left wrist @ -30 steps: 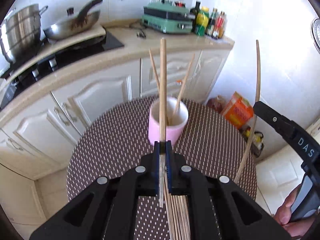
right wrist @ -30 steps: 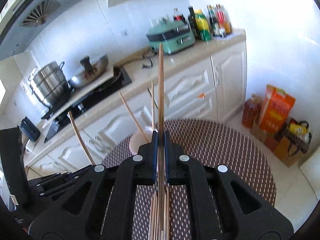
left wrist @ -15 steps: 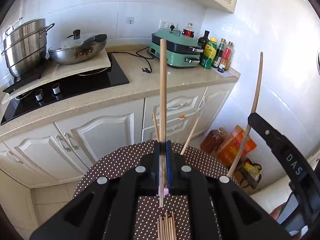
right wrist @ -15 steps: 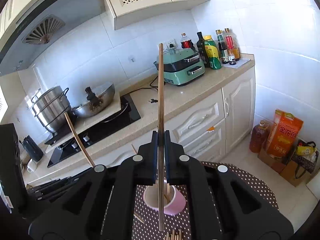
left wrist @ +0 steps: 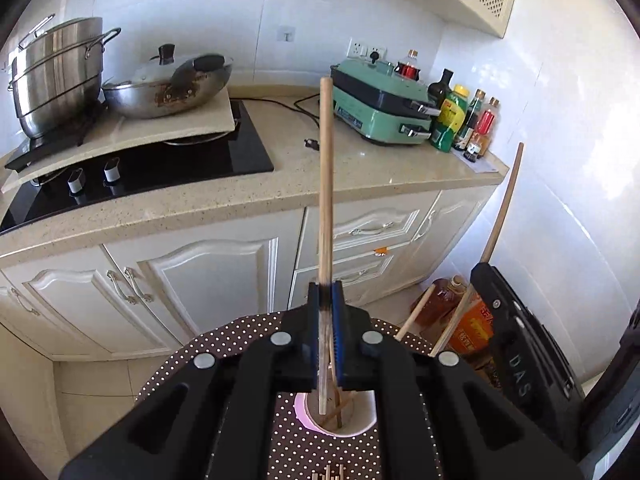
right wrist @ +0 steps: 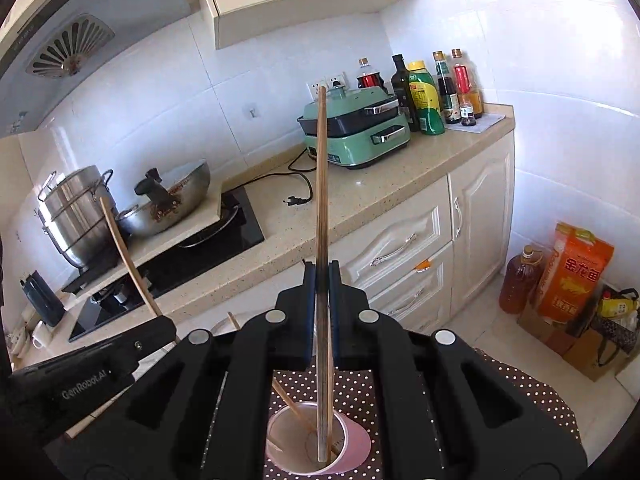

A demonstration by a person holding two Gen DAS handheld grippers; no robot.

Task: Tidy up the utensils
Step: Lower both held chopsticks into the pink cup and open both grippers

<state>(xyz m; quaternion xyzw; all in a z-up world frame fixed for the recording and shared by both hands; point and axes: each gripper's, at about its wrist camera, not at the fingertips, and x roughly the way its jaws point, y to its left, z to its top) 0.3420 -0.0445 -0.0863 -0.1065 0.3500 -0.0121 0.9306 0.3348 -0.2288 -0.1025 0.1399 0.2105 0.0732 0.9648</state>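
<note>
Kitchen bkgd: counter [left wrist: 360,184], stove [left wrist: 160,160], wok [right wrist: 168,204]; dotted table [left wrist: 224,344] below; L gripper [left wrist: 327,334] clamped on upright chopstick [left wrist: 326,184], low end over pink cup [left wrist: 340,420]; R gripper [right wrist: 321,312] pinching 2nd stick [right wrist: 322,216], tip inside cup w/ other sticks [right wrist: 294,408].

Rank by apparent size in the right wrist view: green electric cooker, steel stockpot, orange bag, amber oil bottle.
1. green electric cooker
2. steel stockpot
3. orange bag
4. amber oil bottle

Cooker versus stockpot is close; differing distances make real sizes unsure.
</note>
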